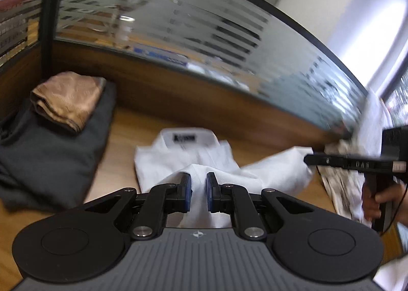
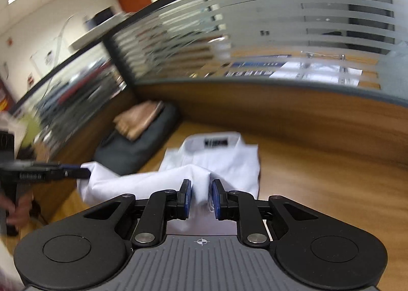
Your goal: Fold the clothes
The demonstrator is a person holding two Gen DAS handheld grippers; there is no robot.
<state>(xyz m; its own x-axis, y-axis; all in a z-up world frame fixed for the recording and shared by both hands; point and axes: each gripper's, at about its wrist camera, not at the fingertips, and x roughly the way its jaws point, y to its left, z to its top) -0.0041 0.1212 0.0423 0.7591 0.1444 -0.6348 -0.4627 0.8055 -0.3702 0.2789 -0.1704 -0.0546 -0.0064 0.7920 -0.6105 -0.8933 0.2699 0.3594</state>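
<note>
Lying on wooden desk (image 1: 132,122) at twelve o'clock: white shirt (image 1: 193,153). Left gripper (image 1: 198,190) pinching its lifted fabric; right gripper (image 2: 201,195) likewise. Sitting at ten o'clock: folded tan cloth (image 1: 66,98) on dark garment (image 1: 51,148).

I can read no text outright; the dark rectangular label (image 1: 184,137) inside the collar of the white folded shirt (image 1: 204,161) carries pale marks too blurred to make out; the same goes for faint lettering along the side of the black right gripper (image 1: 309,159).
</note>
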